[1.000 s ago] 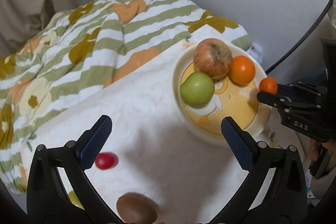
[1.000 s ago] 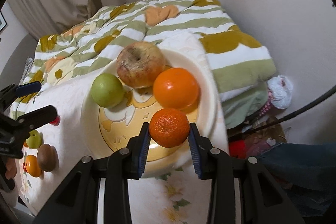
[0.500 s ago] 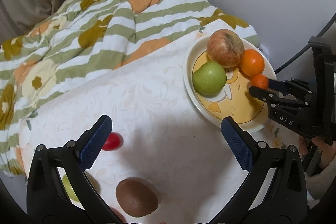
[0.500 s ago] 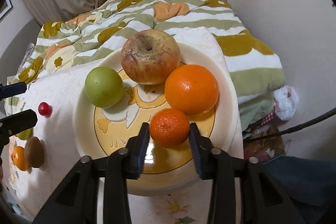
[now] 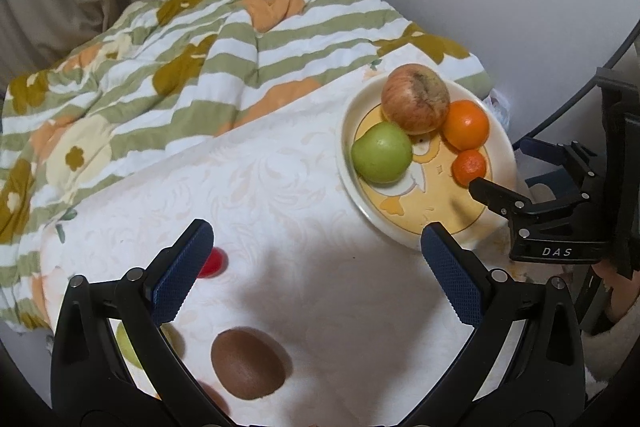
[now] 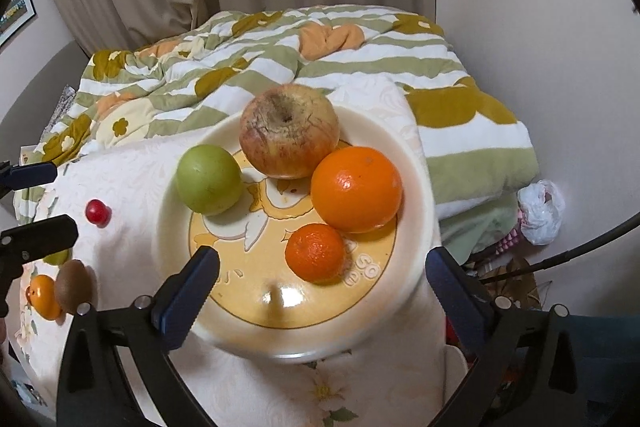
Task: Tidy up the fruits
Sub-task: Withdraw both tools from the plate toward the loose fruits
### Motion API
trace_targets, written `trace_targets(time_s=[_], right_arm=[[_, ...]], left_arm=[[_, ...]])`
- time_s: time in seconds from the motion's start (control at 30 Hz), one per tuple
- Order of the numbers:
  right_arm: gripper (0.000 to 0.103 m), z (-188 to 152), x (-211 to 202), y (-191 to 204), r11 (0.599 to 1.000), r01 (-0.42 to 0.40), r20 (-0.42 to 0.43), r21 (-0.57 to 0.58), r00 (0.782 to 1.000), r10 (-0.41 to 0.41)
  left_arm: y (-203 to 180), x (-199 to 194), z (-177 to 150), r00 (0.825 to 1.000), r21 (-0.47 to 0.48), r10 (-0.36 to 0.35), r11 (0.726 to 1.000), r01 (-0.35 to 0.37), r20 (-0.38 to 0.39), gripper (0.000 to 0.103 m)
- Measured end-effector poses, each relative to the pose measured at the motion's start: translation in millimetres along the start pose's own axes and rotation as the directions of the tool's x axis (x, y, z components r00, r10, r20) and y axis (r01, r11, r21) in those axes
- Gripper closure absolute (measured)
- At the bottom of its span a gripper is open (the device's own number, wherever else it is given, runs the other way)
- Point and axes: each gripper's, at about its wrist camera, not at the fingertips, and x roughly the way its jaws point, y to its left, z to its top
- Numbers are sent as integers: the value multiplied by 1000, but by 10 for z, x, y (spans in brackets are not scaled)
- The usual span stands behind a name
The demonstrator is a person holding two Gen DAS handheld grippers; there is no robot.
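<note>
— Orange, the small one: my right tongs (image 6: 320,275) had that mandarin (image 6: 316,253) clamped a moment ago. Now the jaws are swinging wide, and it sits free on the plate (image 6: 416,195), low and centre in the right wrist view, just below the big orange (image 6: 357,189).

— So that one's sorted?

— I'd say so. That makes four on the plate: it joins the orange, the red apple (image 6: 289,131) and the green apple (image 6: 209,179).

— And your other hand?

— My left tongs (image 5: 316,267) hang wide open with nothing in them, over the white cloth of the table (image 5: 288,187).

— What's left?

— A kiwi (image 5: 248,363) at the bottom of the left wrist view, a small red fruit (image 5: 212,262) by the left pad, a green one (image 5: 128,347) behind the finger, and another orange (image 6: 42,297) at the right view's lower left.

— Anything in the way?

— The plate's filling; only its near half looks clear. The striped quilt (image 5: 160,67) bunches behind.
</note>
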Motion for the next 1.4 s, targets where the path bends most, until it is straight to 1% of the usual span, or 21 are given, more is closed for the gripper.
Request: trace_targets(time_s=[0.17,0.27,0.4,0.5,0.57,0.67,0.83,1.0,1.07,1.13,1.2,1.4], right_arm=[[0,17,-265,-29,1000,-7,5,5,1000,7],[0,23,-496,-31,1000,-16,35,4,999,16],[0,36,-833,16,999,-18,73,-40,997,21],[0,55,-1061,86,995,-40,84,-93,995,48],[0,55,-1144,141,991,-46,78,-129,995,56],[0,36,-1214,244,984,-48,77,-171,995,62],[0,-40,-1290,480,972,-79,87,-221,991,100],[0,-95,-1373,835,960,-101,106,-262,985,132],[0,-114,-1385,989,956,-107,108,-272,984,141],[0,-138,-1373,1151,954,-112,100,-278,984,145],[0,-170,-1358,1322,954,-116,92,-278,985,147],[0,-280,-1297,1781,963,-112,73,-245,988,133]], left_arm=[[-138,-247,-41,999,-5,35,999,-35,31,0],[-172,-474,-106,997,-33,51,998,-49,61,0],[-165,-816,-236,990,-88,101,992,-93,98,0],[-116,-1063,-358,983,-142,139,982,-121,119,0],[-48,-1198,-446,979,-177,159,975,-135,127,0],[109,-1417,-641,970,-248,205,954,-168,132,0],[453,-1738,-1010,947,-348,290,909,-228,137,0],[791,-1954,-1385,930,-426,341,868,-257,135,0],[922,-2005,-1517,929,-439,347,860,-260,131,0],[1041,-2037,-1628,928,-438,350,859,-264,126,0],[1160,-2056,-1721,930,-429,346,863,-265,121,0],[1544,-2055,-1936,948,-381,300,893,-239,109,0]])
